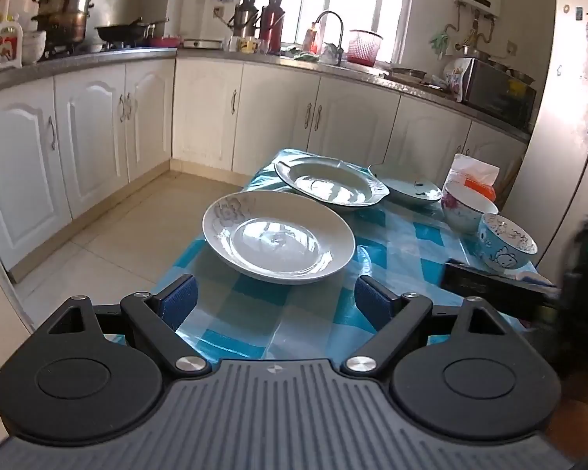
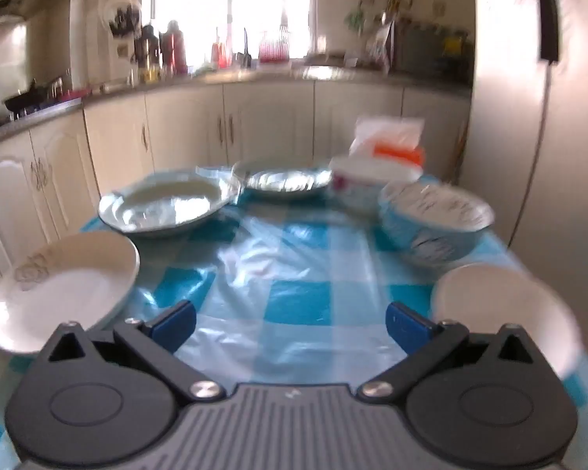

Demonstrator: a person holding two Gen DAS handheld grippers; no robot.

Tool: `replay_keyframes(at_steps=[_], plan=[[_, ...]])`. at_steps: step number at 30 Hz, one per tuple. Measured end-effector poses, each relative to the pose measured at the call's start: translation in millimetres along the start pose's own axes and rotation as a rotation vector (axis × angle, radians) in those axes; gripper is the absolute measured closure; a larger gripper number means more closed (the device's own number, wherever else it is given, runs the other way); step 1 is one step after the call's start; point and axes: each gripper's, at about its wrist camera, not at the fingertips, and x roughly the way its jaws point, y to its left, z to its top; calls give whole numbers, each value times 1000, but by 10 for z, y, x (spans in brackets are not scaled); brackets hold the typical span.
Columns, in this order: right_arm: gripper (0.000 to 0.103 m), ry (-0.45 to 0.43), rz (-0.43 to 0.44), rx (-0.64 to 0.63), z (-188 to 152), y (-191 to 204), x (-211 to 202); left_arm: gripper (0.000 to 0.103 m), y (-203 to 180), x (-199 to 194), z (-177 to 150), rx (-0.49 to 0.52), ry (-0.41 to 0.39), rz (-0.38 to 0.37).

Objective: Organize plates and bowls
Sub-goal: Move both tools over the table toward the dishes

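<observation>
A white plate with a grey flower [image 1: 278, 237] [image 2: 64, 290] lies just ahead of my open left gripper [image 1: 274, 301], nothing between the jaws. Behind it sits a larger pale plate with handles [image 1: 329, 186] [image 2: 164, 203], then a small blue-grey dish [image 1: 409, 190] [image 2: 286, 180]. At the right stand a white bowl with pink flowers [image 1: 466, 205] [image 2: 368, 180] and a blue cartoon bowl [image 1: 505, 241] [image 2: 435, 219]. My right gripper [image 2: 292, 325] hangs open over the checked cloth, a plain white bowl [image 2: 501, 309] beside its right finger. The right wrist view is blurred.
The table wears a blue and white checked cloth under clear plastic [image 1: 321, 313] [image 2: 294, 258]. A tissue pack [image 1: 474, 172] [image 2: 388, 141] stands at the back right. White cabinets [image 1: 98, 137] and a fridge [image 1: 560, 137] surround the table. The other gripper's dark body [image 1: 584, 274] shows at right.
</observation>
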Motion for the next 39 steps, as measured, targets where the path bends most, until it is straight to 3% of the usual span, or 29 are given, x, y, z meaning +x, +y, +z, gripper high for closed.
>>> replay_keyframes(at_steps=[13,26,39], plan=[[1,-124,-63,41,-73,-443,-1146,0,-216,-369,-241,90,-72,-22],[1,-112,-107,59,-294,-738,-1529,0,-386,-689,-518,175,-60,-47],[1,-108,-99,85,-381,-832,-1682,0,-402,-903,-465,205,-55,-54]])
